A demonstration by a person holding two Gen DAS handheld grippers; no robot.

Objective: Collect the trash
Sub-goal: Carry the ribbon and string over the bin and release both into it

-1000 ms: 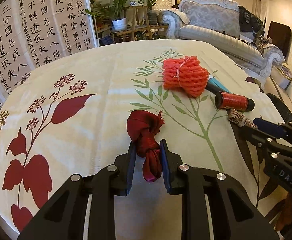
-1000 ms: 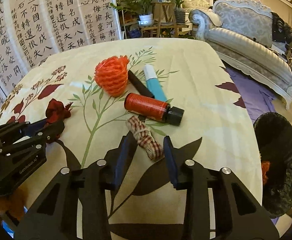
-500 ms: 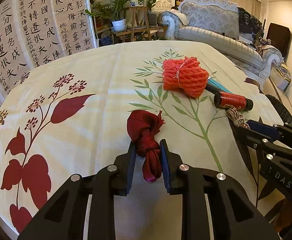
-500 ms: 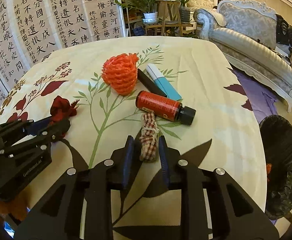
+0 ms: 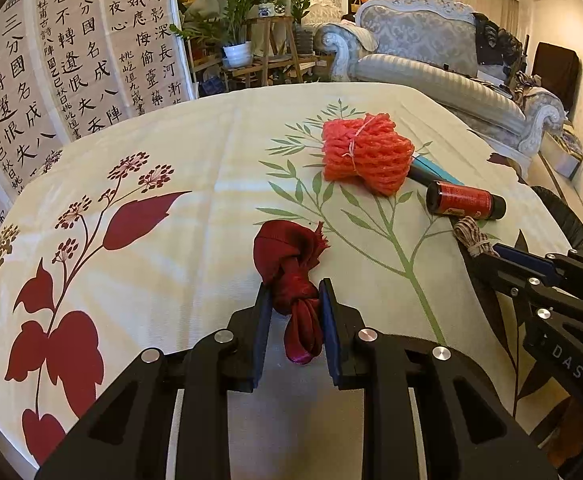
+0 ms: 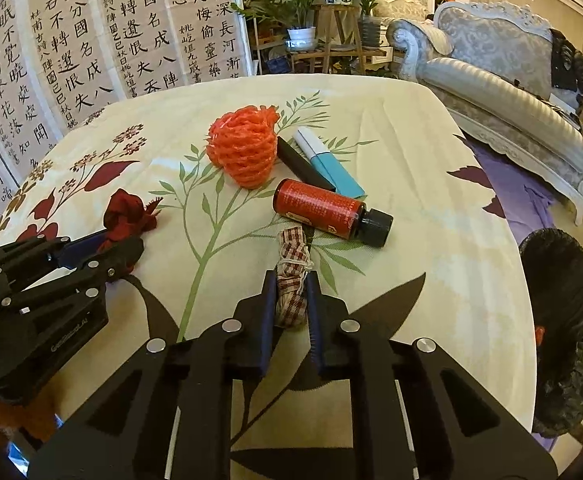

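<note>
Both tongs are clamped right now: the left gripper [image 5: 294, 300] has its jaws narrow on the knotted dark-red ribbon [image 5: 289, 276], low centre of the left view, and the right gripper [image 6: 291, 292] is pinched tight on the checked fabric bundle [image 6: 291, 276] tied with white string, low centre of the right view. Both pieces look to be resting on the floral tablecloth [image 5: 195, 184], so this reads as the grasp step, lift not yet made. Next call, I'd judge: raise each piece clear and carry it to the black-lined trash bin [image 6: 567, 320] at the right edge of the frame, beyond the table's rim. The ribbon's long axis runs away from the camera, loose tail toward the lens, knotted head pointing up-frame; the bundle lies the same way, far end just short of the red bottle [image 6: 323, 210]. Waiting further up-frame: the orange foam net [image 6: 243, 152], a black stick [image 6: 303, 168] and a blue-and-white tube [image 6: 327, 164].
</note>
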